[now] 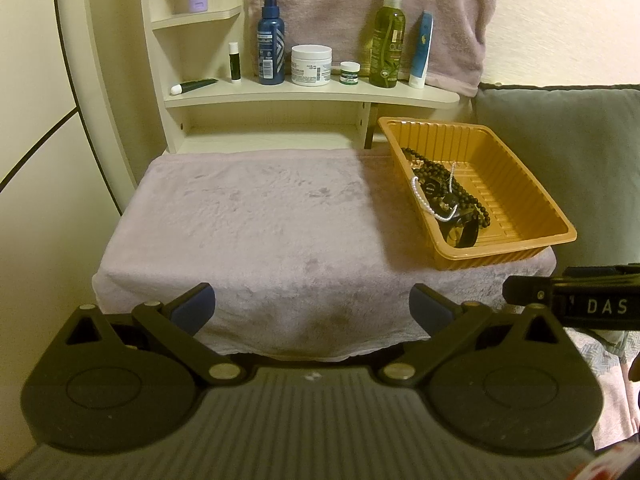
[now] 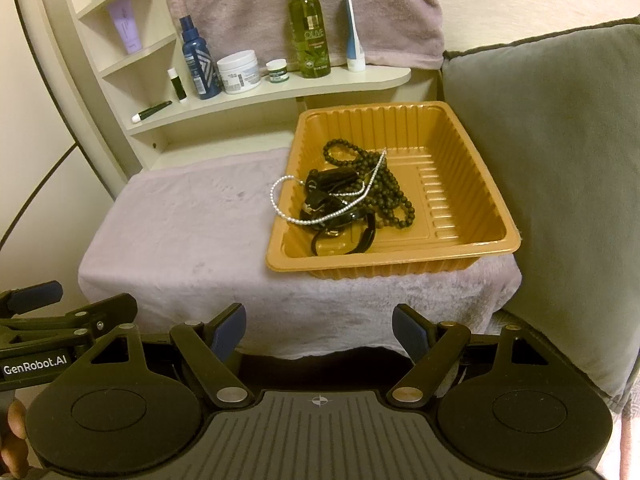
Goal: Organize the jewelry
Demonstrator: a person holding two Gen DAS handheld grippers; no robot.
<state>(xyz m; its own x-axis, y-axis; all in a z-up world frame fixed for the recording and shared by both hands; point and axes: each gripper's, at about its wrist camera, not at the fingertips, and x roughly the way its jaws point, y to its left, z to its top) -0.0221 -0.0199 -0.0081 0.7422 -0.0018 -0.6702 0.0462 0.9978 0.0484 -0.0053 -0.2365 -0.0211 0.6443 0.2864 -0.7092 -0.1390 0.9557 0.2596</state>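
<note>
The ribbed orange plastic tray [image 2: 472, 176] looks glossy. Beneath it, the pale lilac plush towel [image 2: 180, 240] is soft and matt. Inside the tray, the dark round-bead necklace [image 2: 394, 196] shines dully.

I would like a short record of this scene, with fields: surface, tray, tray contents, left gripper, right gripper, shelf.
surface: towel over a small table
tray: orange tray on the towel's right side
tray contents: dark bead necklace, pearl strand hanging over the left rim, black bands, all tangled
left gripper: left gripper open, holding nothing, before the towel's front edge
right gripper: right gripper open, holding nothing, facing the tray
shelf: bottles and jars
</note>
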